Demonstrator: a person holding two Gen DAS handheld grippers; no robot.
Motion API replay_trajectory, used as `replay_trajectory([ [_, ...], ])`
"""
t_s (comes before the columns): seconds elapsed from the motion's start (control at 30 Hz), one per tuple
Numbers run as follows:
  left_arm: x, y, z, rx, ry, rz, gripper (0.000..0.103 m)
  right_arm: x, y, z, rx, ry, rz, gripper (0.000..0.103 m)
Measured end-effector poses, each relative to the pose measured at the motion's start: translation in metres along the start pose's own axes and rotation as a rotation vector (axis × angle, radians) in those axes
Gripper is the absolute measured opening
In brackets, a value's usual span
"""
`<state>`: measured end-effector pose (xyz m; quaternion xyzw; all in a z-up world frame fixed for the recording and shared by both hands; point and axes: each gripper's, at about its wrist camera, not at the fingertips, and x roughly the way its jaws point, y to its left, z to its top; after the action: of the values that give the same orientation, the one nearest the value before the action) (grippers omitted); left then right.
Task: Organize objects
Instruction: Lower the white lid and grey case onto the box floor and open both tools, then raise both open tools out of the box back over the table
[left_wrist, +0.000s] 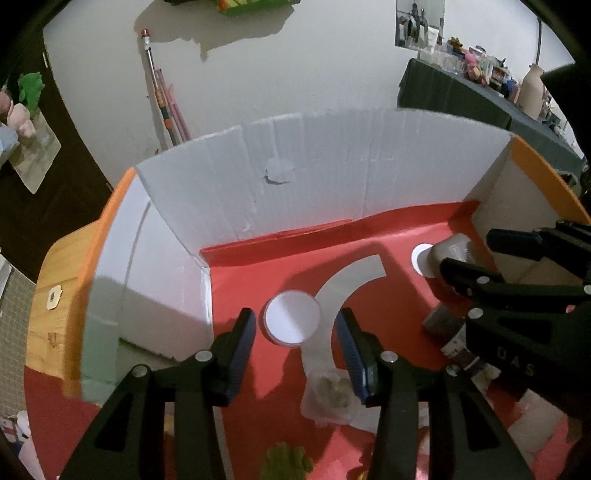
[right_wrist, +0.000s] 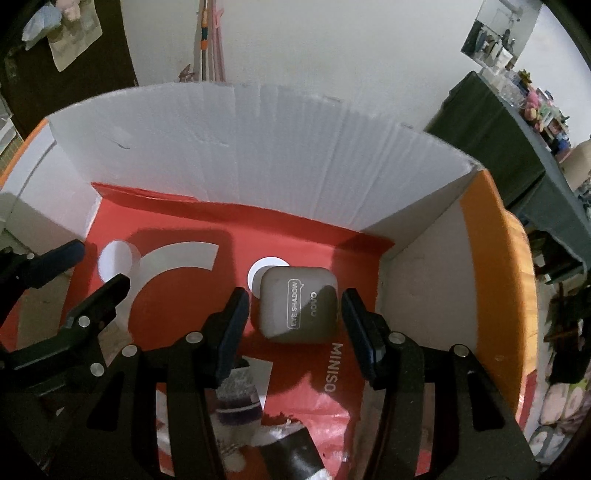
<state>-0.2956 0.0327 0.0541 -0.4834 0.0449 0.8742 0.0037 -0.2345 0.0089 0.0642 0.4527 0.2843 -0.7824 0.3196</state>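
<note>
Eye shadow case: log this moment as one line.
eye shadow case: on red mat, partly over a white circle | right tool: open, straddling case, no contact | left tool: open, empty

A grey, rounded-square eyeshadow case (right_wrist: 298, 304) lies flat on the red sheet (right_wrist: 354, 251), lettering up, partly covering a white circle (right_wrist: 264, 267) near the right wall.

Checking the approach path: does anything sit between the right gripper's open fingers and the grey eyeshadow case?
Nothing visible. The grey rounded-square eyeshadow case lies on the red liner, directly ahead of the open right gripper.
</note>
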Motion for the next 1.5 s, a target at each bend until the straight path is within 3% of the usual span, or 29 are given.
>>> replay_trajectory([
  [0.4,-0.043,0.02,-0.002,-0.028,-0.067,-0.022,0.053,-0.053,-0.006,-0.004,0.017,-0.087,-0.006,0.057],
  [0.53,-0.072,0.015,-0.023,-0.028,-0.102,-0.02,0.053,-0.068,-0.013,-0.003,0.026,-0.117,-0.002,0.057],
  [0.8,-0.112,0.019,-0.041,-0.011,-0.182,-0.037,0.064,-0.101,-0.017,-0.019,0.03,-0.202,0.03,0.064],
  [0.93,-0.127,0.021,-0.052,0.004,-0.23,-0.02,0.066,-0.115,-0.022,-0.032,0.031,-0.236,0.043,0.065],
  [1.07,-0.138,0.03,-0.06,-0.032,-0.259,-0.046,0.066,-0.132,-0.027,-0.046,0.038,-0.287,0.061,0.072],
  [1.5,-0.184,0.04,-0.097,-0.06,-0.404,-0.097,0.078,-0.168,-0.027,-0.098,0.029,-0.43,0.142,0.078],
])
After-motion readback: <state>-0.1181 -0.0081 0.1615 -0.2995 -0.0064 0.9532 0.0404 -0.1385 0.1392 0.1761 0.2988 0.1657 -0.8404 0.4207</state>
